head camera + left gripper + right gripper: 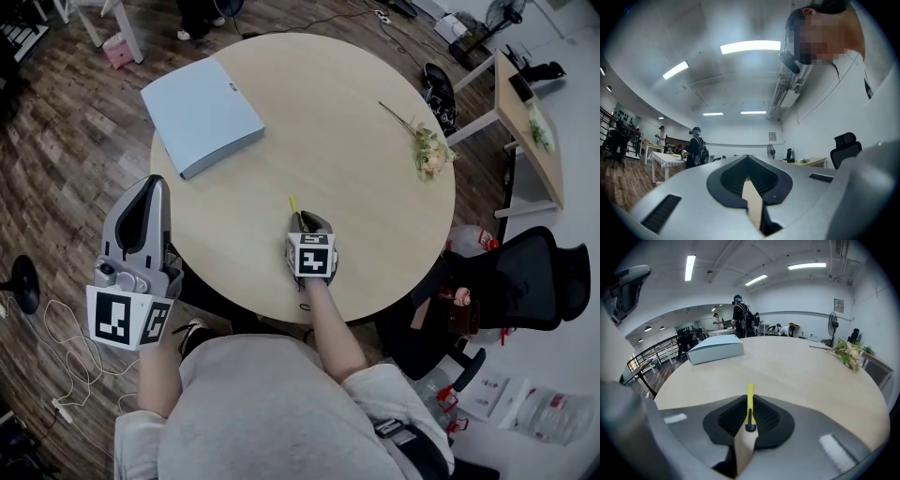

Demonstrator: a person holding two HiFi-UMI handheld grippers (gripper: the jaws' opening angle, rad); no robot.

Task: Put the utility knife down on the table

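Right hand-held gripper (749,420) pinches the utility knife (750,401), yellow end protruding forward.

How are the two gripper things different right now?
The right gripper pinches a yellow utility knife; the left gripper holds nothing. The right gripper is over the table; the left gripper is beside it, over the floor. The right aims across the table, the left up toward the ceiling. Both have jaws closed.
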